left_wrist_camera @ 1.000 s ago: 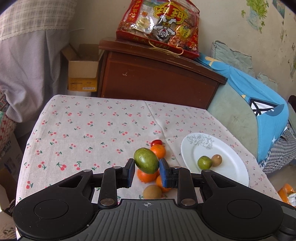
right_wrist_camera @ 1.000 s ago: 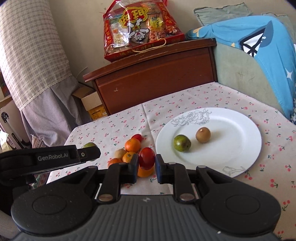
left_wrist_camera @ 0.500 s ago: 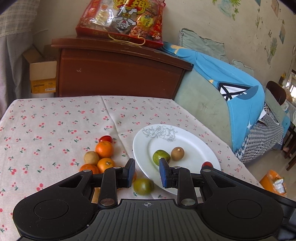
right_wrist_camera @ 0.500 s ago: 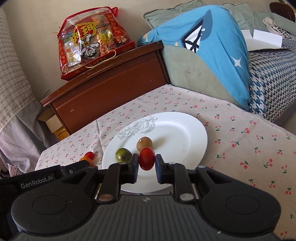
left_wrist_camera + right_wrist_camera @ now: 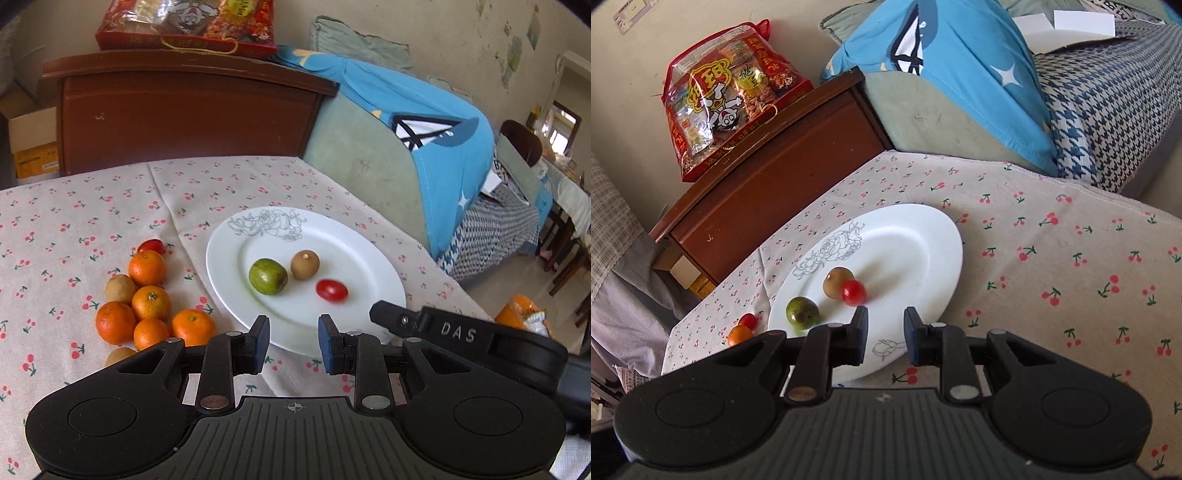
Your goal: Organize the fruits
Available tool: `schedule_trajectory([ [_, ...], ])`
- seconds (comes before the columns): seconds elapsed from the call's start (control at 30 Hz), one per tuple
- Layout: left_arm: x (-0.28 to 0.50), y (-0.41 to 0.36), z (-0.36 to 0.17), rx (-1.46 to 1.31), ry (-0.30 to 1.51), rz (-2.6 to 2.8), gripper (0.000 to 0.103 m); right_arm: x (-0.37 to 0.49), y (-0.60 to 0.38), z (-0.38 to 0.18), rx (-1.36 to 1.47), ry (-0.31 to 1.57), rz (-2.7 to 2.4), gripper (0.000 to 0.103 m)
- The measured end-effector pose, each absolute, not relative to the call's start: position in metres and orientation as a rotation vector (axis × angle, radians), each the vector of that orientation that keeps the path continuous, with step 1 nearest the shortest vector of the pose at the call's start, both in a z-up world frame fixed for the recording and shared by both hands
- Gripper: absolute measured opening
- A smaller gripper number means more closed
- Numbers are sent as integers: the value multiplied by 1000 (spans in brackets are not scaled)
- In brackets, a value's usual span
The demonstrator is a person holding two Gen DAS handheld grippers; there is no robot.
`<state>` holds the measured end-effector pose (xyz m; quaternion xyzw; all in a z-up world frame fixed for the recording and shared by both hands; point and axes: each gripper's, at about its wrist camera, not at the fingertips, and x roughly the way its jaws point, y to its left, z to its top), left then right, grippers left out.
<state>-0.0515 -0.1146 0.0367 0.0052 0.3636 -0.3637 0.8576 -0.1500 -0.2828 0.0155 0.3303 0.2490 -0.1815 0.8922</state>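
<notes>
Both the left hand-held gripper [image 5: 291, 341] and right hand-held gripper [image 5: 885, 338] hover slightly parted and empty at the plate's [image 5: 380, 280] near rim, the right's jaws having just opened, red tomato [image 5: 854, 292] on the plate, leftover oranges [image 5: 151, 302] on the counter [image 5: 92, 206] left of the plate, nearer the left one.

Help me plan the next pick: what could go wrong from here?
The cherry tomato lies loose on the plate beside the brown fruit; being round, it may roll. The oranges sit packed together on the cloth, so grabbing one may nudge its neighbours. The right gripper and left gripper hover close together over the plate's near rim and could bump.
</notes>
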Motion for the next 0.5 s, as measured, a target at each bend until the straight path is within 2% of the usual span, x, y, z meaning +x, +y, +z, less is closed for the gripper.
schedule_trajectory([
  [0.33,-87,-114,37,28,798,-918,27,-183,-308,33,727,453,-424,23],
  [0.5,-114,-132,26,144,795,-970,28,-193,-311,37,732,446,-425,23],
])
